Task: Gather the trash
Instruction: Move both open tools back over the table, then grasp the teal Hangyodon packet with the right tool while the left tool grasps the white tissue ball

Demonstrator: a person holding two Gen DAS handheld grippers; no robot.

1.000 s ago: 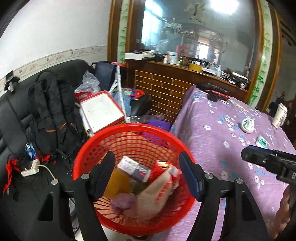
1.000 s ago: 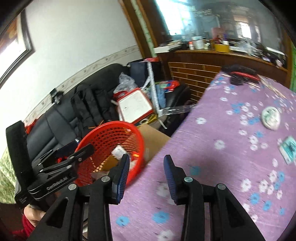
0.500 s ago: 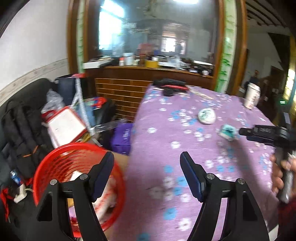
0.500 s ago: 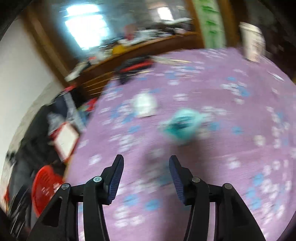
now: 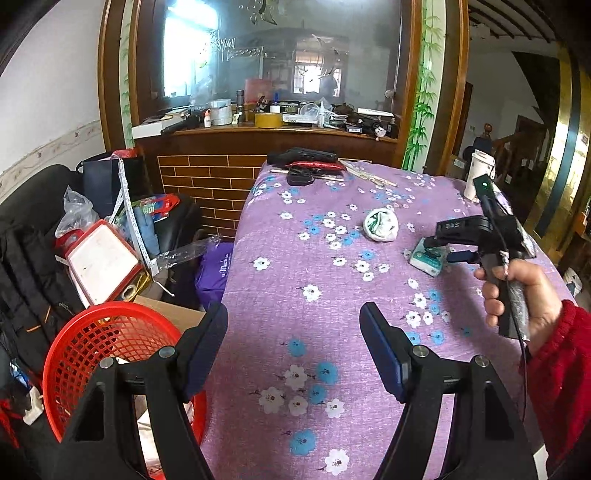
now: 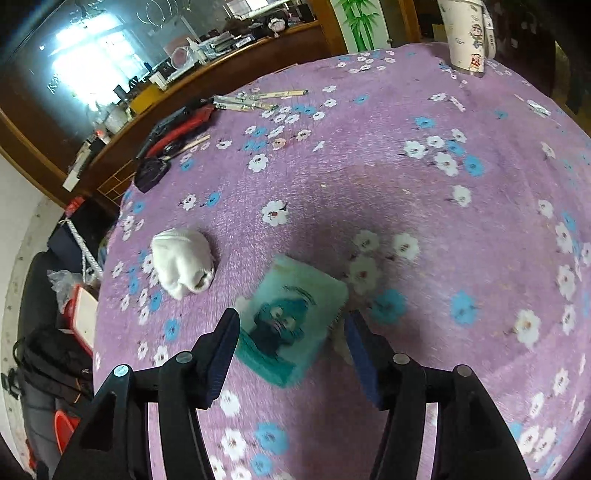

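Observation:
A teal tissue packet (image 6: 291, 319) lies flat on the purple flowered tablecloth (image 6: 424, 206). My right gripper (image 6: 291, 345) is open and straddles the packet, one finger on each side, apart from it. It also shows in the left wrist view (image 5: 439, 248) over the packet (image 5: 428, 257). A crumpled white wad (image 6: 183, 264) lies left of the packet; it shows in the left view too (image 5: 381, 224). My left gripper (image 5: 293, 349) is open and empty above the table's near left part. A red mesh basket (image 5: 92, 343) with trash stands off the table's left edge.
A paper cup (image 6: 466, 33) stands at the table's far right. Chopsticks (image 6: 255, 100) and black and red items (image 6: 173, 127) lie at the far edge. A sofa with a black backpack (image 5: 26, 280), bags and a white-red board (image 5: 101, 262) is at the left.
My left gripper has swung from over the basket to over the table. My right gripper has moved from near the basket across the table, down onto the teal packet, and opened wider.

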